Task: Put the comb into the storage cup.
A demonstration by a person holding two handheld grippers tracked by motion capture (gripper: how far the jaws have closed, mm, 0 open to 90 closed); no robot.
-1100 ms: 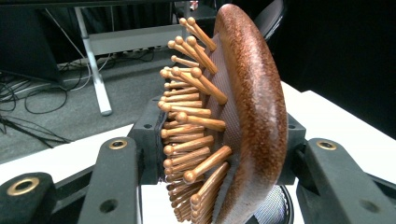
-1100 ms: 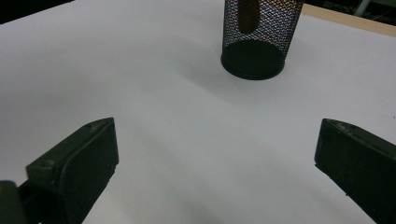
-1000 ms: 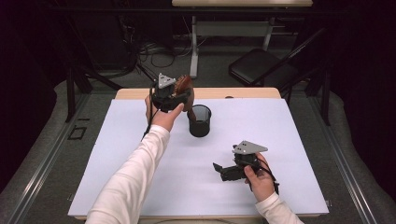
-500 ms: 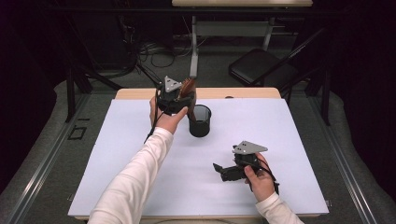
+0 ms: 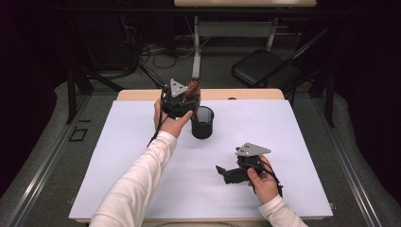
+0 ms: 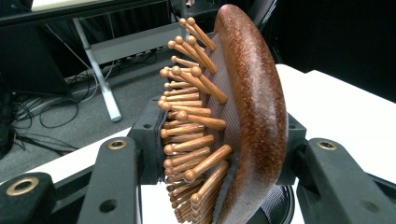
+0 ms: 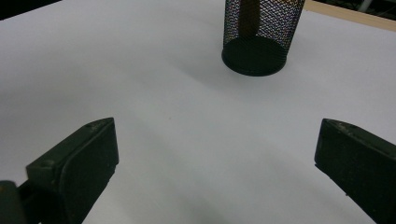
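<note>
My left gripper is held over the far middle of the table, shut on the head of a brown wooden hairbrush. In the left gripper view the brush stands on edge between the jaws, its wooden pins pointing left. A black mesh cup stands just right of and below that hand. The right gripper view shows the cup with a brown handle inside it. My right gripper rests low at the near right, jaws wide open, nothing between them.
A white sheet covers the table, with a strip of bare wood along the far edge. Beyond the table are a black chair, a desk leg and cables on the floor.
The left hand has shifted the brush slightly to the right, closer over the cup. The right hand has stayed in place.
</note>
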